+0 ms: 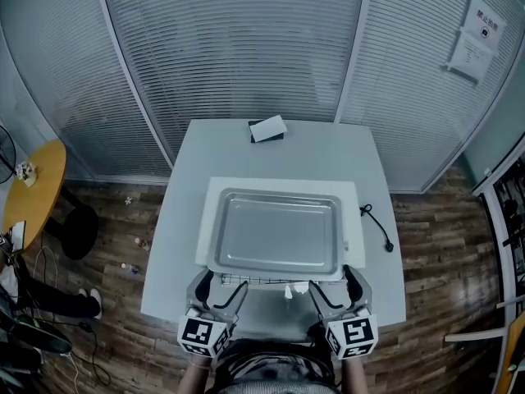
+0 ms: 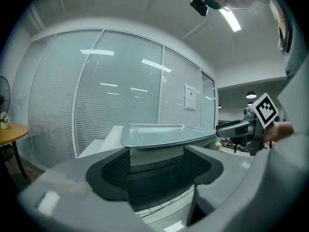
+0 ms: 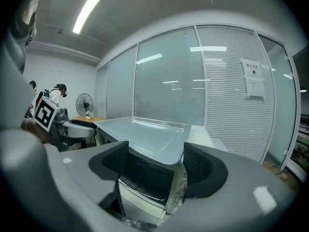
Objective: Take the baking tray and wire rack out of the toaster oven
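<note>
Two claws wide open, wire rack not yet fetched

Both the left gripper [image 1: 220,286] and the right gripper [image 1: 335,284] stand spread with nothing between their pads, just before the open mouth of the toaster oven [image 1: 353,220] on the table [image 1: 328,154]. The baking tray [image 1: 279,235] already lies flat on the oven's roof (so that half of the job looks done). The wire rack [image 1: 254,281] sits inside, its front bar showing just under the tray's near edge, between the two claws and a little beyond their tips. I judge it light, stiff, slick thin metal, likely to snag on its rails if pulled askew. It is best taken by the front bar near each corner, one claw a side, and drawn out level.
</note>
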The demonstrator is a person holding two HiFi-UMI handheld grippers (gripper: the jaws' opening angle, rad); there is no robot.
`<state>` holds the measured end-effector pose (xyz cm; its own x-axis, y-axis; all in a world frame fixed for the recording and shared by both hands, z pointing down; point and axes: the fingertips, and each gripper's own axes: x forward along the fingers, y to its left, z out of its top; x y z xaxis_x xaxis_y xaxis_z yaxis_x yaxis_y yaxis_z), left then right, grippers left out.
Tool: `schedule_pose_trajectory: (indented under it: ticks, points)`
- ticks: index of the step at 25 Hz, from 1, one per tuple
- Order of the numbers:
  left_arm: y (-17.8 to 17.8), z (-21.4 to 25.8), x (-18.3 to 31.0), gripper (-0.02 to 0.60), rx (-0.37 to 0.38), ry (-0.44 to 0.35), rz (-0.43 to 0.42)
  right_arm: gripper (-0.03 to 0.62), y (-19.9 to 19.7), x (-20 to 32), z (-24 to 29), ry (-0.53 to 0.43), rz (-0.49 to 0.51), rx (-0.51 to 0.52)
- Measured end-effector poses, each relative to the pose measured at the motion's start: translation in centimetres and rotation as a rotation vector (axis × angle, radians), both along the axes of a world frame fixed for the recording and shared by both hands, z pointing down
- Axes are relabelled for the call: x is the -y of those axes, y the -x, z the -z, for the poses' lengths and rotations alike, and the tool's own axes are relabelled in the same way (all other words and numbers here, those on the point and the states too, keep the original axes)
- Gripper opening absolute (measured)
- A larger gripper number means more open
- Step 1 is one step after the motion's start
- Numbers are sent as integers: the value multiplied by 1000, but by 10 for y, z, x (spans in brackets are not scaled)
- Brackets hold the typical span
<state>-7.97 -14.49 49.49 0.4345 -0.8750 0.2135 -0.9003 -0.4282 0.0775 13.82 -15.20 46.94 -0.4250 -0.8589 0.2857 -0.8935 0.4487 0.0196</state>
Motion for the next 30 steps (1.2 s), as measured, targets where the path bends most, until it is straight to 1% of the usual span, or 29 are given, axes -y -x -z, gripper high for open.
schedule_pose_trajectory:
  ticks: [2, 6, 8, 12, 15, 17, 18, 20, 24, 26, 30]
  points:
    - [-1, 2, 3, 345, -11, -3, 0, 356, 1, 5, 1, 7, 0, 5]
    - [-1, 3, 3, 345, -7, -12, -8, 356, 2, 13, 1, 18, 7, 11]
    - [-1, 3, 2, 345, -23, -10, -19, 357, 3, 14, 2, 17, 5, 18]
    - [-2, 1, -2, 345, -111, 20, -38, 350, 3, 11, 1, 12, -8, 29]
    - [1, -9, -7, 345, -153, 54, -31, 344, 4, 2, 1, 10, -16, 58]
    - [1, -19, -11, 345, -189, 92, -33, 334, 4, -6, -2, 19, -19, 84]
    - [0, -24, -12, 345, -214, 114, -36, 333, 4, -9, -4, 27, -20, 94]
    - [-2, -38, -16, 345, -273, 168, -40, 310, 6, -17, -15, 58, -16, 106]
    - [-3, -70, -22, 345, -414, 313, -13, 310, 17, -31, -53, 165, 4, 121]
    - [-2, -82, -23, 345, -480, 370, 2, 310, 20, -32, -73, 217, -8, 146]
    - [4, -107, -26, 345, -525, 436, 49, 331, 23, -32, -106, 328, -68, 235]
